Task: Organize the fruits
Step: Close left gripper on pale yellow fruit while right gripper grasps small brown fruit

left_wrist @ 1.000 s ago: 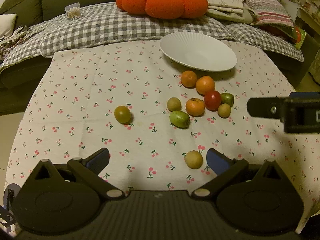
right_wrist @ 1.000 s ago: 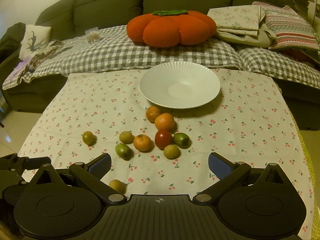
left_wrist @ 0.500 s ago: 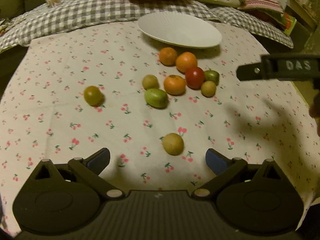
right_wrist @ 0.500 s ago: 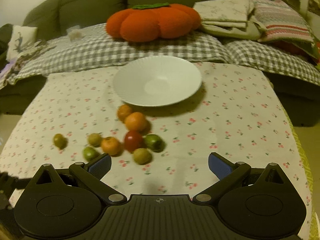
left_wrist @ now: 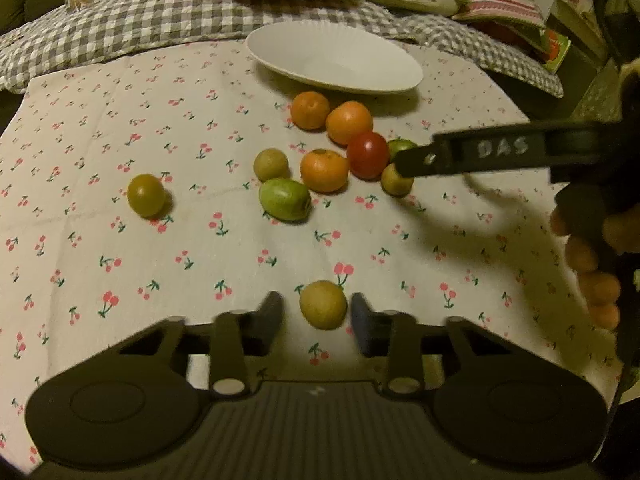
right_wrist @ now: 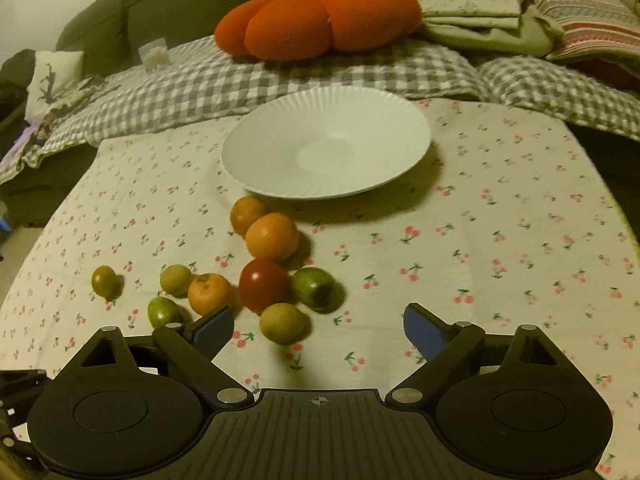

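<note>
Left claw [left_wrist: 316, 310] narrowing around yellow fruit [left_wrist: 323, 304], not yet gripping; right claw [right_wrist: 318, 330] hovering wide; next needs squeeze, lift to plate [left_wrist: 384, 80] at 12 o'clock.

My left gripper [left_wrist: 316, 312] has a matte black ribbed body, two round black housings with shallow oval recesses, and angular black linkage arms pinned with silver round screw heads. Its fingers [left_wrist: 270, 312] look dark, one pad showing a blue tint. My right gripper [right_wrist: 318, 326] is built the same way, with bright blue pads on its fingertips [right_wrist: 420, 328] and a small crosshair mark at the centre of the ribbed plate. From the left camera, its black side bar carries raised "DAS" lettering and a small screw. My right hand [left_wrist: 592, 264] shows bare, warm-toned skin on the knuckles.
</note>
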Available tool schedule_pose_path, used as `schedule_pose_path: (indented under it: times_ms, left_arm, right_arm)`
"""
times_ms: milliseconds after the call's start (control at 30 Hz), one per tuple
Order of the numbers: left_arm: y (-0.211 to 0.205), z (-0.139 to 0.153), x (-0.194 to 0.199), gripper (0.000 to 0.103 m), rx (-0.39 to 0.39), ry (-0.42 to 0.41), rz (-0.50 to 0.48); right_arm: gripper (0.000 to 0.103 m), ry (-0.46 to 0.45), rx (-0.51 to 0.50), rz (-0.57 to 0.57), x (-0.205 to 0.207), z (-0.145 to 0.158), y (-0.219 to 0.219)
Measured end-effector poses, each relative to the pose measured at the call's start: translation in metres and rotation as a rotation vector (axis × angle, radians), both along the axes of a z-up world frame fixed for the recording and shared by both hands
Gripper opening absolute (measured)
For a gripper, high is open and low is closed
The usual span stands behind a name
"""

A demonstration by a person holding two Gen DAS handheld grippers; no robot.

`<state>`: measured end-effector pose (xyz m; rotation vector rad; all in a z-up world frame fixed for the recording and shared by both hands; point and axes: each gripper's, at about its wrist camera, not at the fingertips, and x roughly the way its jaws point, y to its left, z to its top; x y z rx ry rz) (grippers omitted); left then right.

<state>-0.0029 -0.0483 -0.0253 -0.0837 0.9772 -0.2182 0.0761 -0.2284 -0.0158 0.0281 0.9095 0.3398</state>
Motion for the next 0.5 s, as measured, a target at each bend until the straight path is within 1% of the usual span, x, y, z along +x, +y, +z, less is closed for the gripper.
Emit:
schedule_pose_path:
  times_ms: [33,133,200,267,333,433,500]
  left_arm:
    - [0.001,0.0,0.001,0.024,-0.014,0.003,-0.006]
    - [0.002,0.001,0.0,0.024,-0.017,0.004,-0.011]
    - [0.004,0.0,0.0,0.024,-0.025,0.008,-0.008]
    - [0.008,0.001,0.002,0.024,-0.039,0.019,0.005]
    - [0.011,0.001,0.002,0.024,-0.047,0.023,0.015]
    - [0.014,0.003,0.003,0.024,-0.049,0.017,0.028]
    - [0.016,0.005,0.004,0.024,-0.051,0.011,0.033]
  right_arm:
    - [0.088,-0.002,-0.005,0.007,0.0,-0.001,0.002]
    - [0.079,0.0,-0.025,0.034,0.0,-0.003,0.01]
    - [0.07,0.004,-0.031,0.046,0.0,-0.006,0.013]
    - [0.066,0.01,-0.044,0.051,0.002,-0.009,0.015]
    - [0.066,0.013,-0.043,0.052,0.001,-0.012,0.017]
    - [0.057,0.008,-0.05,0.058,0.002,-0.016,0.019]
    - [0.04,0.017,-0.037,0.061,0.003,-0.019,0.02]
